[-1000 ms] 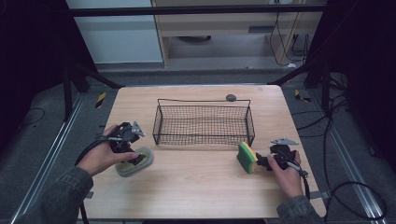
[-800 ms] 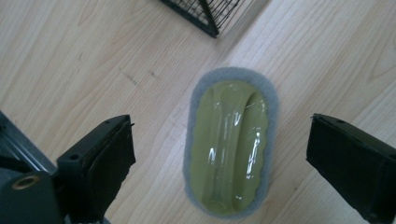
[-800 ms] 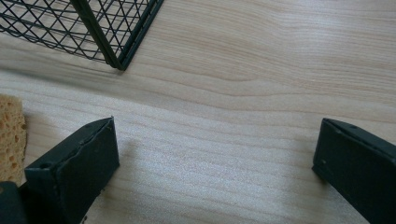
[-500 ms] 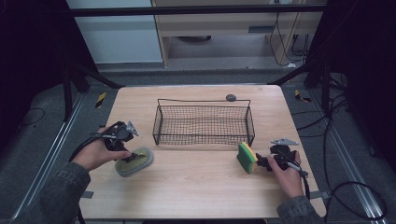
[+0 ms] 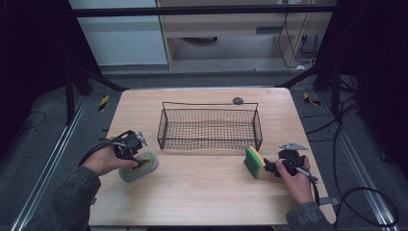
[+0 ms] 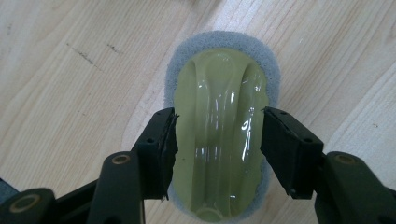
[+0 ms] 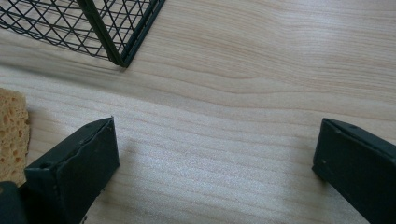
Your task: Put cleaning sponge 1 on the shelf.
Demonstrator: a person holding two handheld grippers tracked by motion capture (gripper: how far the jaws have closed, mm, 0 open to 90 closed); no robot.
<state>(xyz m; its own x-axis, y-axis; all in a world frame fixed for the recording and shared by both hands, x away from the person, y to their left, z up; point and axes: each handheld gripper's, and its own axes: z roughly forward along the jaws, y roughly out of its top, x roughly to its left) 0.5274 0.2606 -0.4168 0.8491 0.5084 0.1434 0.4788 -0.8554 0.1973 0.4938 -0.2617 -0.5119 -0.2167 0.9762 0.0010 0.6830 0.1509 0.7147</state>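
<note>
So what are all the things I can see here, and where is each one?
Table: one, light wood, in the middle of the room.
Wire basket: one, black, on the table's middle, nothing seen inside.
Scrubber pad: one, pale green glossy handle on a grey sponge base, flat on the table's left.
Sponge: one, yellow with a green face, standing on edge at the right.
Small round thing: one, dark grey, behind the basket.
Left gripper: one, black; its jaws have just been closing, one either side of the pad's handle.
Right gripper: one, black, jaws wide apart over bare wood beside the sponge.
</note>
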